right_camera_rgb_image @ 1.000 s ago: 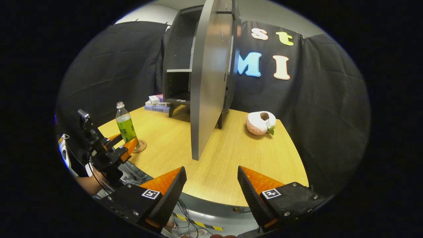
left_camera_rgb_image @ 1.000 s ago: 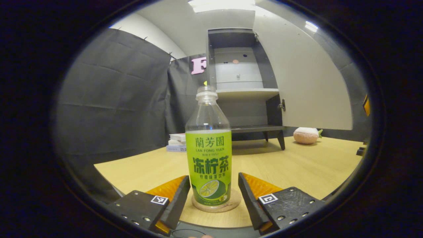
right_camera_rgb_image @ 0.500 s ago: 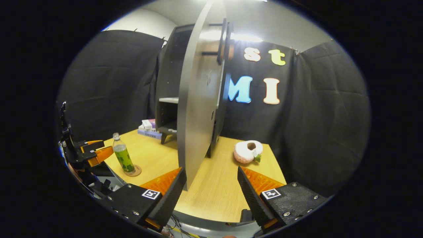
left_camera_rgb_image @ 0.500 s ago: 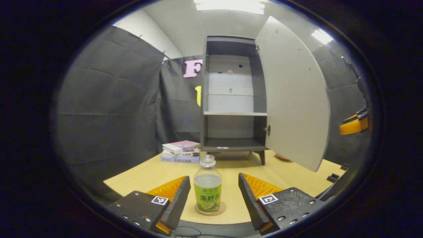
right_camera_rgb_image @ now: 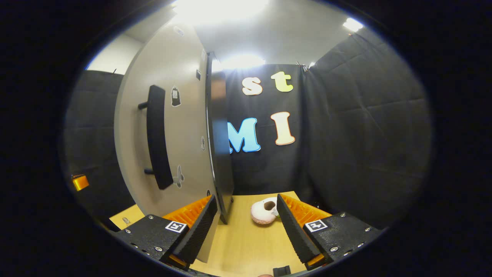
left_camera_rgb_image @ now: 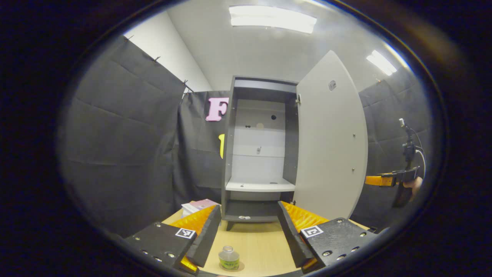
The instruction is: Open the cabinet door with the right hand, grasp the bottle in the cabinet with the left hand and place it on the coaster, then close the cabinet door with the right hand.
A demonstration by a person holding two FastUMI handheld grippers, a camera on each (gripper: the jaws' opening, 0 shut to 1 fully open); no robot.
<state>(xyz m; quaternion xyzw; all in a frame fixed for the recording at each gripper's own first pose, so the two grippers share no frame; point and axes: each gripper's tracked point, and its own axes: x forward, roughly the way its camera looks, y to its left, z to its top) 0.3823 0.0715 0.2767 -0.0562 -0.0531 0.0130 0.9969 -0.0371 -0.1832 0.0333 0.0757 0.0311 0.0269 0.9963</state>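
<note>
On the near edge of the light wooden table (left_camera_rgb_image: 253, 246), the clear plastic bottle with a green label (left_camera_rgb_image: 229, 258) stands upright on the round cork coaster (left_camera_rgb_image: 239, 266), so the placing step looks finished. The left gripper (left_camera_rgb_image: 249, 230) hangs high above it with its jaws wide and nothing between them, aimed at the far dark grey cabinet (left_camera_rgb_image: 260, 154). The cabinet's shelves look bare, and its pale grey door (left_camera_rgb_image: 330, 146) is swung out to the right, so the closing is not yet done.

In the right gripper view, the right gripper (right_camera_rgb_image: 246, 223) is also wide and holds nothing. It faces the outer side of the door (right_camera_rgb_image: 180, 127), near the door's edge, with the long black bar handle (right_camera_rgb_image: 157, 136) up to the left. I judge that it is placed there to push the door shut. A pink and white plush toy (right_camera_rgb_image: 263, 211) lies on the table to the right, away from the door's path
</note>
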